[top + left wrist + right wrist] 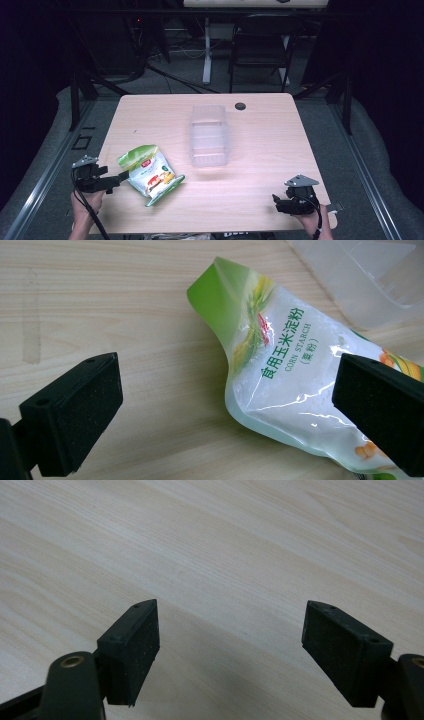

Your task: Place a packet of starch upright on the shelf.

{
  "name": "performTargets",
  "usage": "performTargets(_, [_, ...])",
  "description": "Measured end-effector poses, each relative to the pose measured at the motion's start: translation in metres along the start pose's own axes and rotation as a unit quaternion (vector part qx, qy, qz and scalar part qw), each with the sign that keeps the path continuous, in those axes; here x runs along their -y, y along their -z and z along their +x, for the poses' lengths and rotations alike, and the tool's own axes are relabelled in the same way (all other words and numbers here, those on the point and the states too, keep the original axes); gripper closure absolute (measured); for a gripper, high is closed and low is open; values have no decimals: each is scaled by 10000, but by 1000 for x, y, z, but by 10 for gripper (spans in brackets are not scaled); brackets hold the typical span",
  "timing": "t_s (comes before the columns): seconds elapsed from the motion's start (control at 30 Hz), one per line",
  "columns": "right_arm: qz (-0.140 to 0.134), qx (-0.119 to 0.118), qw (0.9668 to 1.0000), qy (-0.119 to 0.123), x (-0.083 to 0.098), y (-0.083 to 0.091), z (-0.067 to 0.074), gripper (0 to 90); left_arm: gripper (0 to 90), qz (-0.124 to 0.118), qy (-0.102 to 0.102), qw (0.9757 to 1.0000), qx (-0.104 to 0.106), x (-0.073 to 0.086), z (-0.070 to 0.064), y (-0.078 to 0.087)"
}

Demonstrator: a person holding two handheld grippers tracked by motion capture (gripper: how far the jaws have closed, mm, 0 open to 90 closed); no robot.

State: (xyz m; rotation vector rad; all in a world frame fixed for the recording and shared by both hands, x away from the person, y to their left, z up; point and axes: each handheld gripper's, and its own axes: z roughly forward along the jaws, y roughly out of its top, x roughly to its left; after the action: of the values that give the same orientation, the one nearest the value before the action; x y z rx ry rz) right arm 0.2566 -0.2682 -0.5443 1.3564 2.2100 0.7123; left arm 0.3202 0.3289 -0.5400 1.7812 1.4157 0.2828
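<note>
A green and white corn starch pouch [150, 172] lies flat on the wooden table [260, 130] at the front left. My left gripper [122, 176] sits at the pouch's left edge, open. In the left gripper view the pouch [285, 370] lies between and ahead of the wide-apart jaws, with the right pad [380, 415] over its lower right part. A clear plastic bin [209, 135] stands at the table's middle. My right gripper [276, 200] is open at the front right, over bare table [225, 555] in the right gripper view, nothing between its pads.
A small black round grommet [240, 106] sits near the table's far edge. A dark folding chair [262, 42] and a desk leg stand beyond the table. A corner of the clear bin [365, 275] shows at the top right of the left gripper view.
</note>
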Motion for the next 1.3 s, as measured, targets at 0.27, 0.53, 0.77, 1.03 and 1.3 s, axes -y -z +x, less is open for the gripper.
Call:
performTargets(0.27, [38, 12, 10000, -5, 0, -1, 0, 222, 1, 23, 47, 9998, 176, -9, -3, -9])
performTargets(0.53, [9, 13, 10000, -6, 1, 0, -1, 222, 2, 299, -83, 9993, 188, -14, -7, -24])
performTargets(0.77, [5, 6, 10000, -22, 1, 0, -1, 223, 41, 379, -51, 9992, 148, -19, -6, -32])
performTargets(1.03, [5, 7, 10000, -8, 1, 0, -1, 223, 260, 294, -65, 9994, 199, -22, -7, -40])
performTargets(1.3, [-1, 3, 10000, -19, 1, 0, -1, 223, 506, 304, -32, 9990, 323, -20, -3, -42])
